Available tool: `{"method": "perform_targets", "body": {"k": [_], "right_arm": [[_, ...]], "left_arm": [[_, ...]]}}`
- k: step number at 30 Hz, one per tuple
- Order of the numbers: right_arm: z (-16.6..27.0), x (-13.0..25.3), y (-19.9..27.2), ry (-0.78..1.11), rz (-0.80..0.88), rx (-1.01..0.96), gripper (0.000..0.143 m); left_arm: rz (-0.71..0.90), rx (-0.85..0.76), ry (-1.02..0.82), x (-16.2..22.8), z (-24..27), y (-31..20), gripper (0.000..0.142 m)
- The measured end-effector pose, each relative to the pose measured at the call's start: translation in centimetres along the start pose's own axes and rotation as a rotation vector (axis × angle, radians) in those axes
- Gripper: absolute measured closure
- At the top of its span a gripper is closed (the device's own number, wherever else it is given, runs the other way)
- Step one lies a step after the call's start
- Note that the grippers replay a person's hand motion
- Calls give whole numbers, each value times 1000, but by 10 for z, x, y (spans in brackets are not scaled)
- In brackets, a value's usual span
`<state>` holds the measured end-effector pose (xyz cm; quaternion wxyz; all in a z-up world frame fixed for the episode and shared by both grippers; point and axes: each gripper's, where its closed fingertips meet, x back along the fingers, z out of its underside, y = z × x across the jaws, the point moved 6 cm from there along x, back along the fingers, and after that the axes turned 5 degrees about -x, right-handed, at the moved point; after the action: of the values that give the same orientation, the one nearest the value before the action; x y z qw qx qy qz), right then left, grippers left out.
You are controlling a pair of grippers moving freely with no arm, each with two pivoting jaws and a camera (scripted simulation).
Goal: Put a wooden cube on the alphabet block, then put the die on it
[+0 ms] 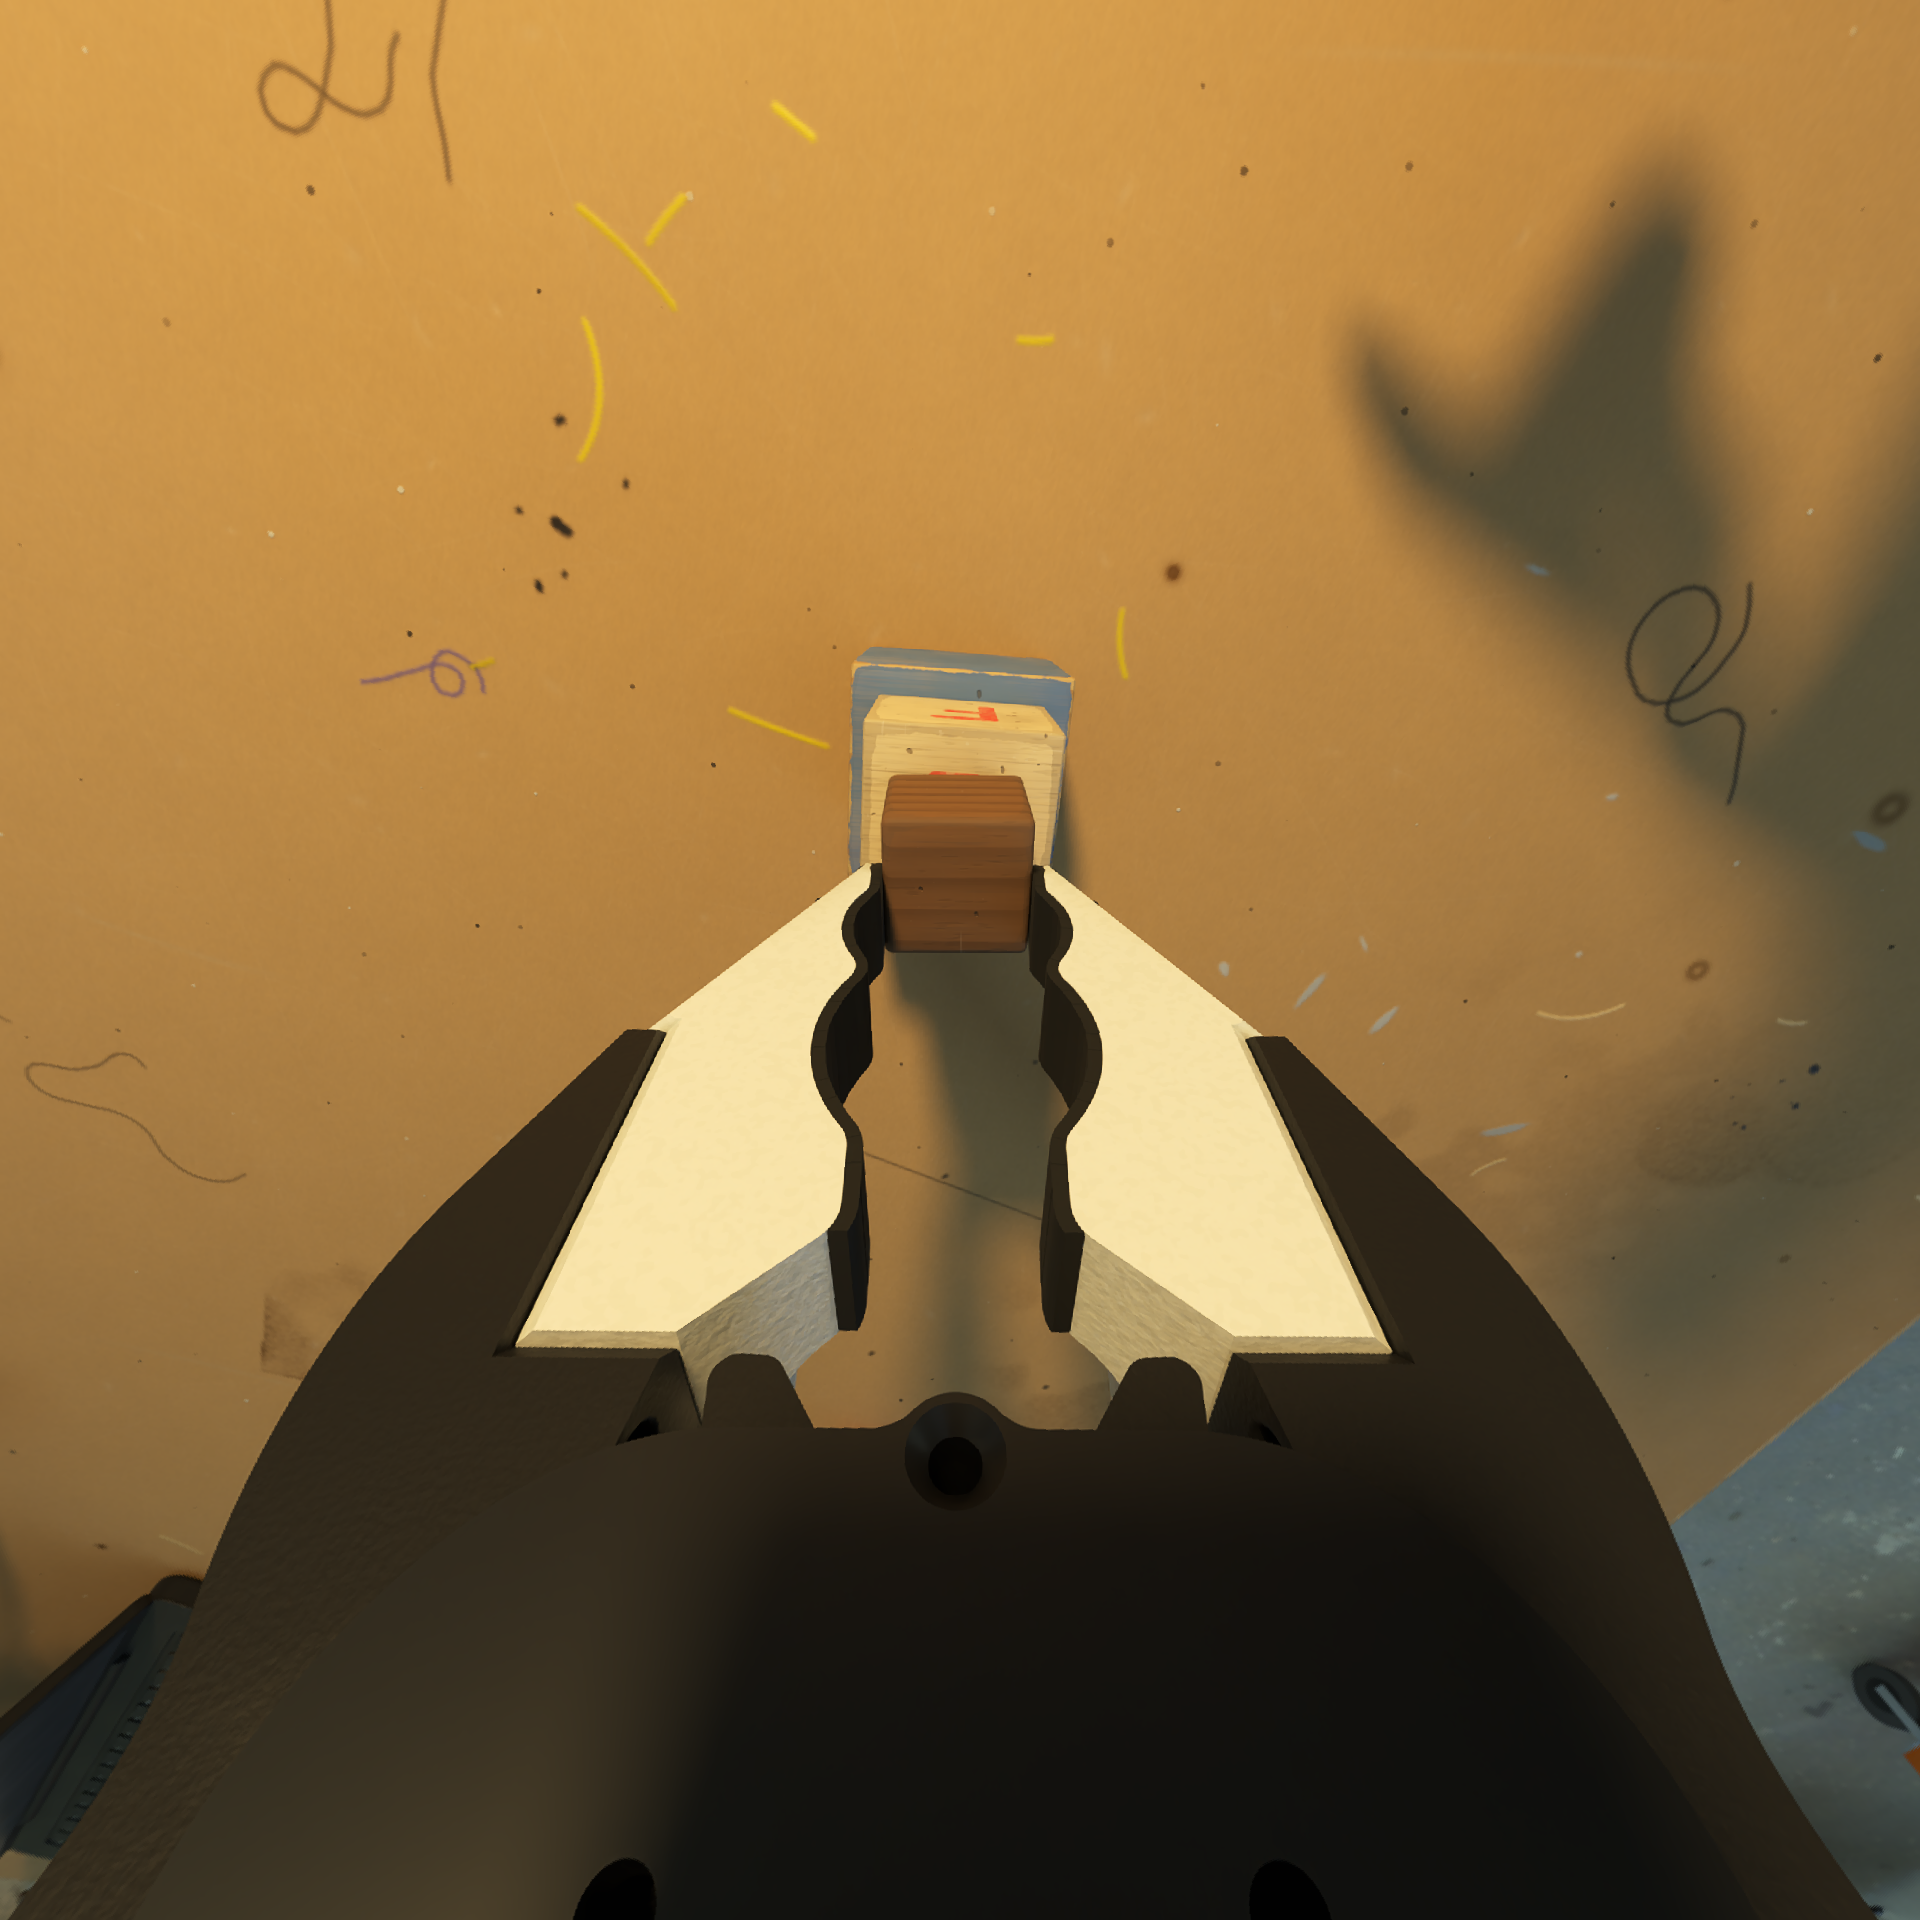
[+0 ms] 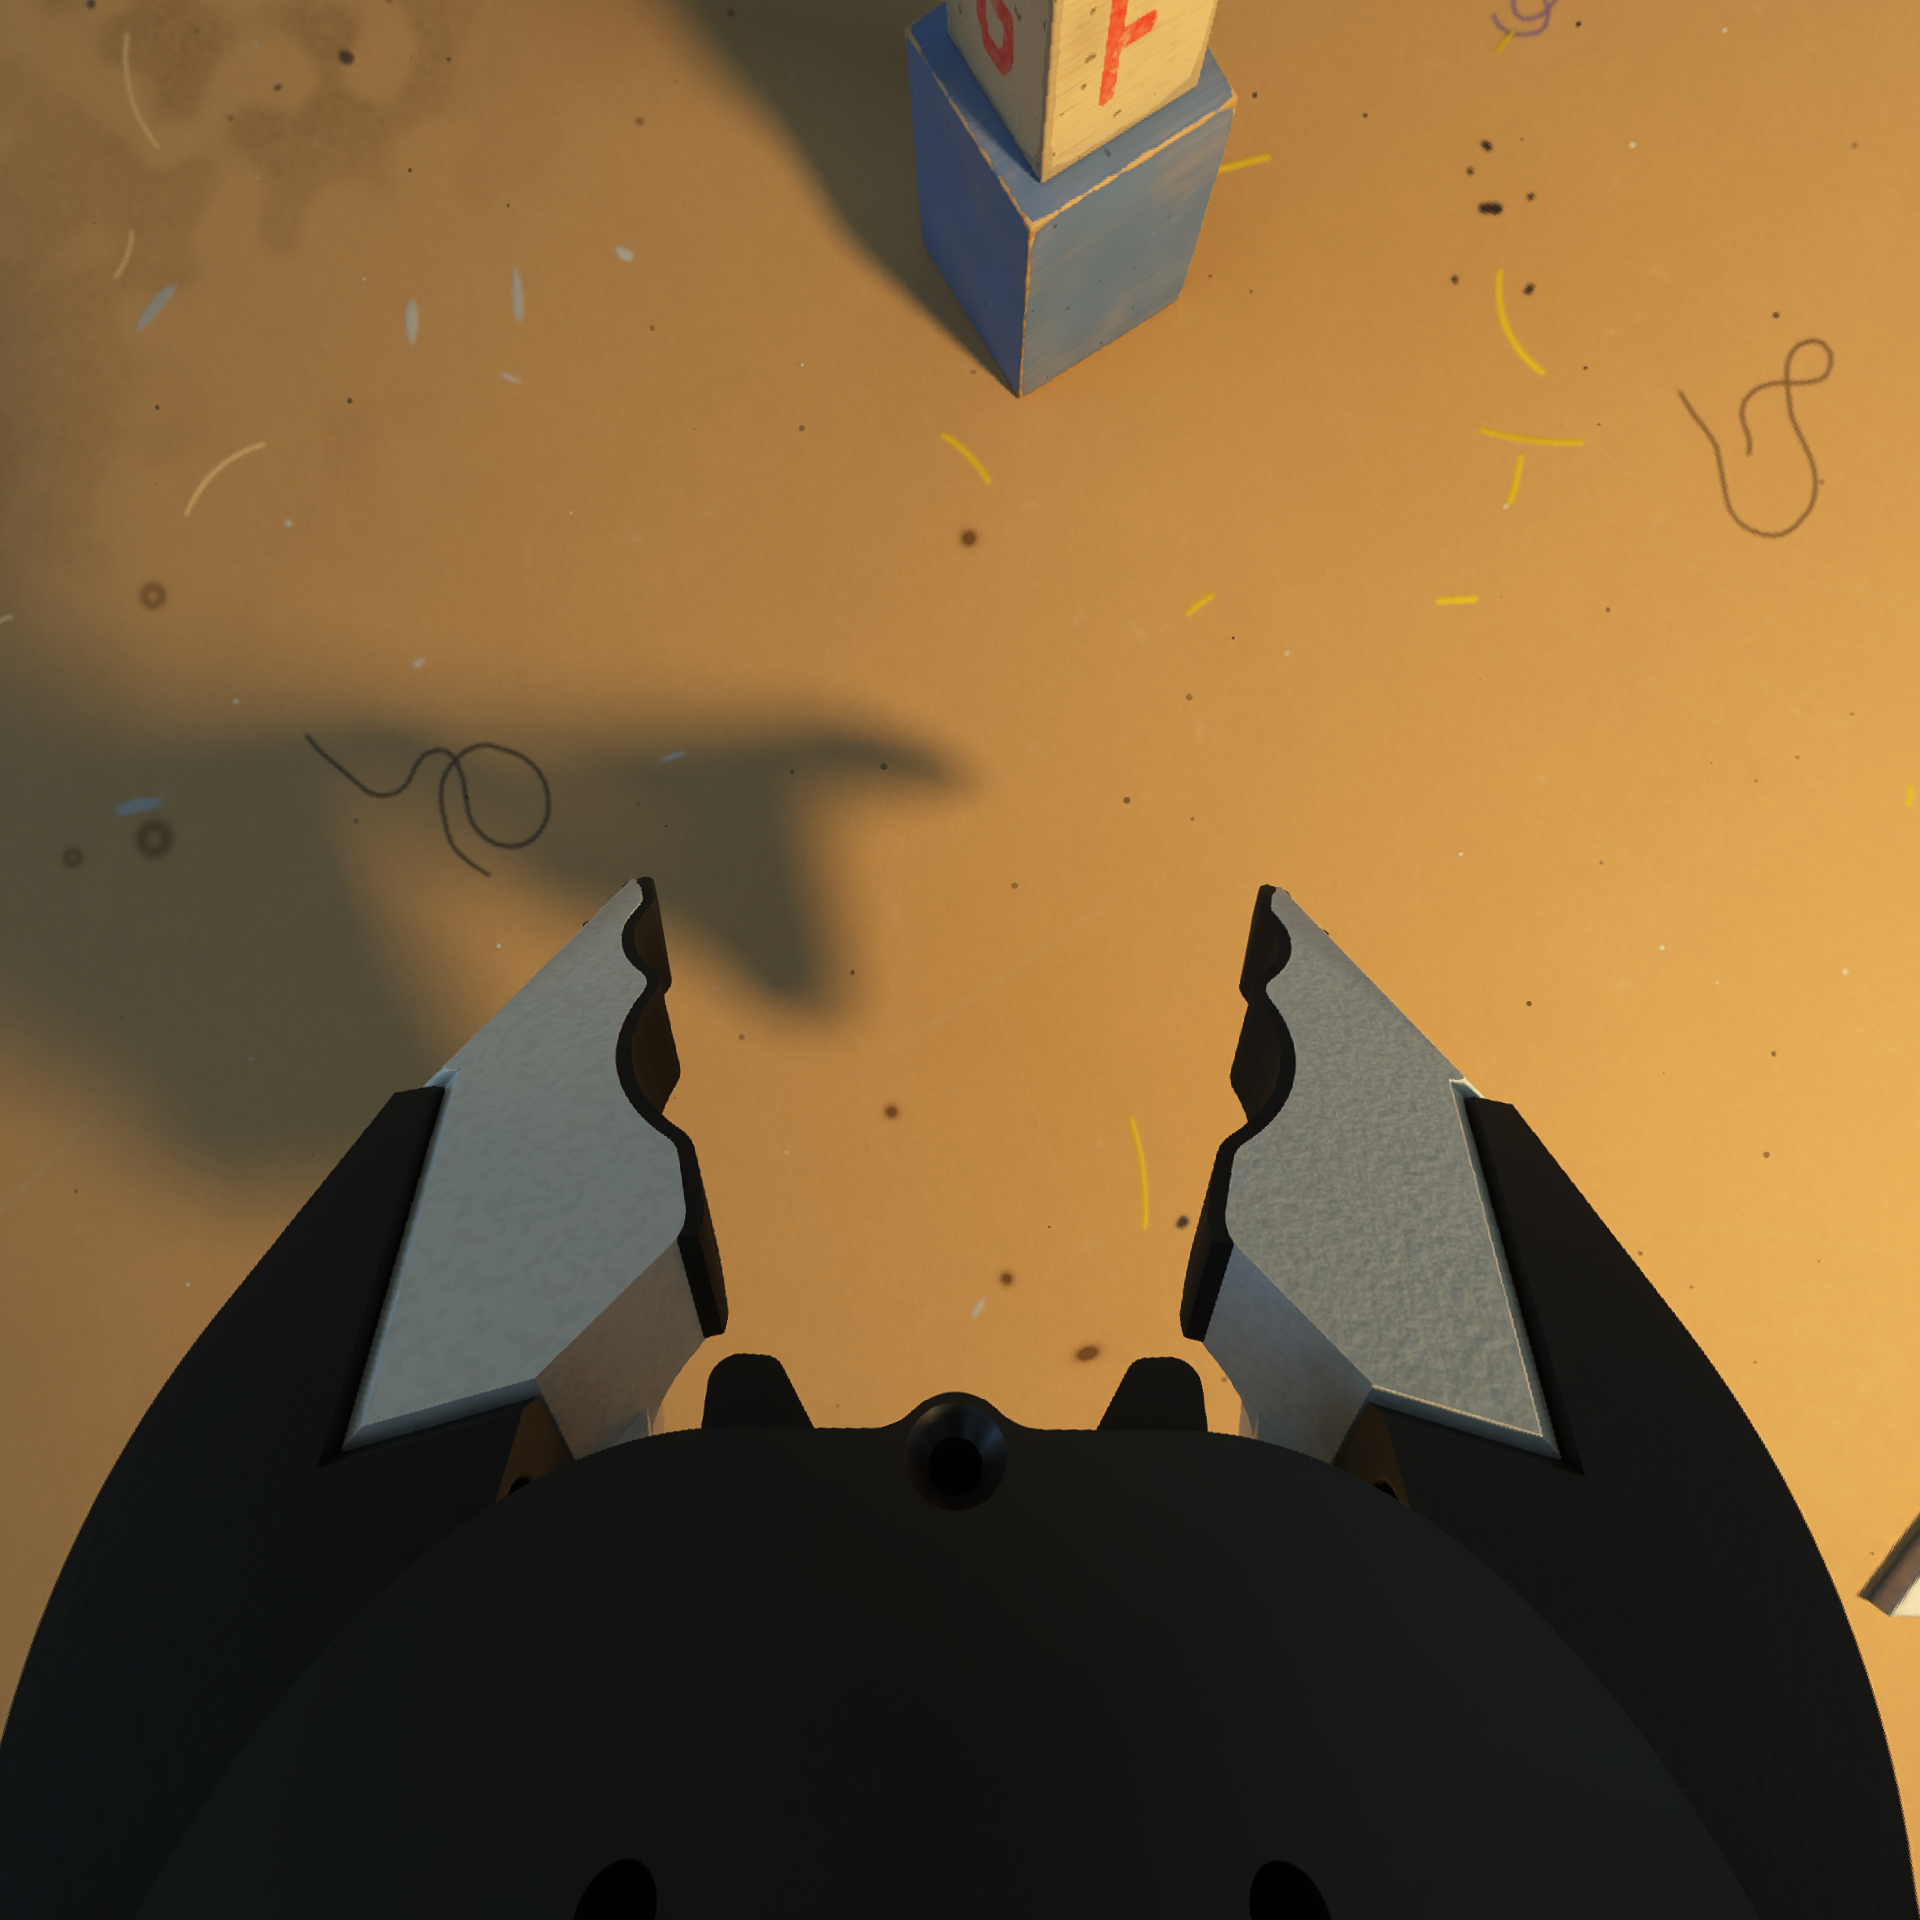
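Note:
My left gripper [image 1: 956,883] is shut on a brown wooden cube [image 1: 956,862] and holds it directly over a pale alphabet block [image 1: 966,743] with red letters. The alphabet block stands on a larger blue block [image 1: 961,670]. I cannot tell whether the cube touches the alphabet block. In the right wrist view the blue block [image 2: 1101,249] stands far ahead with the alphabet block [image 2: 1101,73] on it, its top cut off by the frame. My right gripper [image 2: 956,894] is open and empty above the bare table. No die is in view.
The orange-brown table [image 1: 520,831] carries scribbles and specks. Its edge runs across the lower right, with grey floor [image 1: 1808,1507] beyond. A grey-blue object [image 1: 94,1704] lies at the lower left. A small pale object [image 2: 1896,1579] shows at the right edge.

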<state>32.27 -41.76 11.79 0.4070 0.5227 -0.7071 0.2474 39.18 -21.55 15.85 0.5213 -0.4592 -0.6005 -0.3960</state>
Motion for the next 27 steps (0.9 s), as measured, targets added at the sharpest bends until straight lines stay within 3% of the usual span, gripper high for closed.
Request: {"method": "perform_targets", "body": {"k": [23, 27], "right_arm": [[0, -2, 0, 5, -7, 0, 32], [0, -2, -1, 2, -7, -2, 32]], "left_arm": [[36, -56, 36, -3, -4, 1, 115], [18, -60, 24, -5, -3, 3, 96]]}}
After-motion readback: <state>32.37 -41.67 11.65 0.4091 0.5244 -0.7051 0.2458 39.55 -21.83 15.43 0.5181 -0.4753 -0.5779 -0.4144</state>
